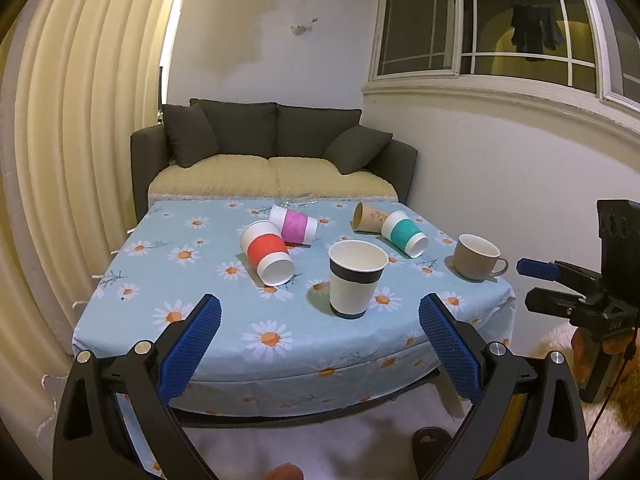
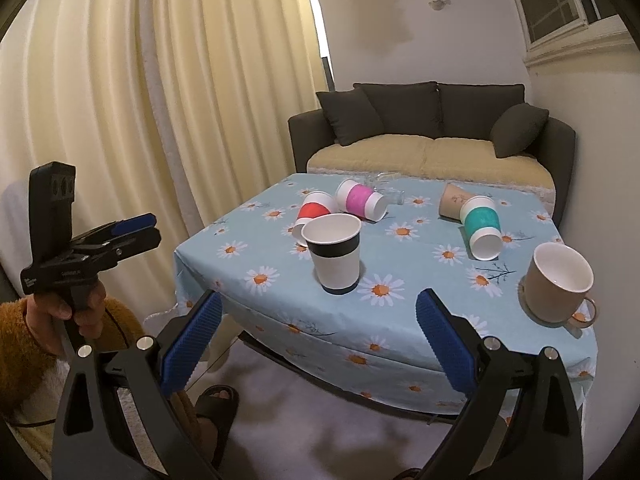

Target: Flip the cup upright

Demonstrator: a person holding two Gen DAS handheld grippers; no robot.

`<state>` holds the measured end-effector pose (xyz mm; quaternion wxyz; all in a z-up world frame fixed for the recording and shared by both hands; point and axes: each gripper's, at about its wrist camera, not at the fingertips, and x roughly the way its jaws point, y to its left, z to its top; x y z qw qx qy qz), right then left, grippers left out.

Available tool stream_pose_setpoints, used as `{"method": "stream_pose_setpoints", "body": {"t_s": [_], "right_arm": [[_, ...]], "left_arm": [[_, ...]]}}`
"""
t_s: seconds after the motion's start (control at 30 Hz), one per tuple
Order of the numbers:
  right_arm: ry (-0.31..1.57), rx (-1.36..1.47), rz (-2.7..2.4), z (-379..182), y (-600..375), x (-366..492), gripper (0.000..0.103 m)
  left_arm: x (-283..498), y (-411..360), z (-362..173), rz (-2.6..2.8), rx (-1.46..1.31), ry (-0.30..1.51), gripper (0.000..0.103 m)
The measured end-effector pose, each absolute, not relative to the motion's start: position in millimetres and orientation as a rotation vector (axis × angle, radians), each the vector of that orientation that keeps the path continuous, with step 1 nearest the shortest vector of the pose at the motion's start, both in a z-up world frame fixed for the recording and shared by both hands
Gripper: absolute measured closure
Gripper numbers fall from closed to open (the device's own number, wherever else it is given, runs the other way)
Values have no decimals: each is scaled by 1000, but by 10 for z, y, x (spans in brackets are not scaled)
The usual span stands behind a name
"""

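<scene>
A white paper cup with dark bands [image 1: 355, 278] [image 2: 334, 254] stands upright near the table's front edge. Lying on their sides are a red-banded cup [image 1: 267, 255] [image 2: 311, 216], a pink-banded cup [image 1: 294, 225] [image 2: 361, 200], a teal-banded cup [image 1: 404, 233] [image 2: 481, 227] and a brown paper cup [image 1: 368, 218] [image 2: 451, 200]. A beige mug [image 1: 476, 257] [image 2: 558, 284] stands upright at the right. My left gripper [image 1: 320, 320] is open and empty, in front of the table. My right gripper [image 2: 318, 320] is open and empty too, before the table's front edge.
The table has a light blue daisy cloth [image 1: 160, 264] [image 2: 420, 316]. A dark sofa [image 1: 272, 152] [image 2: 432, 140] stands behind it, cream curtains [image 1: 80, 120] at the left. A clear glass item [image 2: 386, 188] lies at the table's back. A sandalled foot [image 2: 216, 404] is on the floor.
</scene>
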<state>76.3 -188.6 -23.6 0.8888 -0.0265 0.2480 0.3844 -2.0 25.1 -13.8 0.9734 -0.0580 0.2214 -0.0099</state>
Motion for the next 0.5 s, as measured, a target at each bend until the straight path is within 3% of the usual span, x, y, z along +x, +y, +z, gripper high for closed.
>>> {"method": "stream_pose_setpoints", "body": {"t_s": [0.5], "right_arm": [[544, -27, 796, -275, -1905, 828, 6]], "left_arm": [[19, 218, -174, 10, -111, 462, 6]]}}
